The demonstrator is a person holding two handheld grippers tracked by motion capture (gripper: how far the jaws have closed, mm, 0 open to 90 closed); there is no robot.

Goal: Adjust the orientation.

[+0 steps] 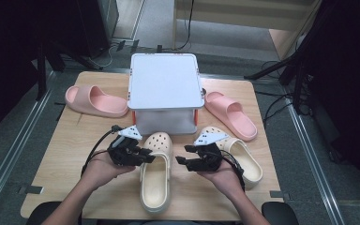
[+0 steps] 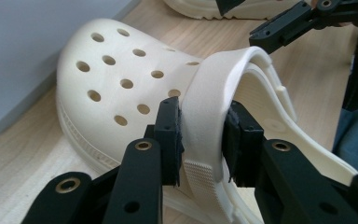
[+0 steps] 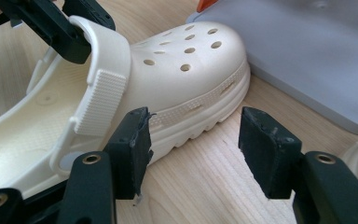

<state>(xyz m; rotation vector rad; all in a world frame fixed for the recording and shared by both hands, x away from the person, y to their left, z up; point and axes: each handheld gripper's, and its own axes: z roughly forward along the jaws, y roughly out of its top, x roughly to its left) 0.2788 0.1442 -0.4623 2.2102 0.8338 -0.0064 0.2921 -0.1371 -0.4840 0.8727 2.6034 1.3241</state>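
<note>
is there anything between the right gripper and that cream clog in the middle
Nothing visible. The right gripper has open jaws with bare table between them, and the cream clog lies just beyond with nothing between. The left gripper straddles the clog's heel strap on the far side, out of the way.

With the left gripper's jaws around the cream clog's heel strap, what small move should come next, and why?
Probably draw the left gripper back off the heel strap. Its jaws straddle the strap, flipped forward over the cream clog, with the right-hand pad apparently just clear, so the grip looks released. The right gripper is open over bare table.
</note>
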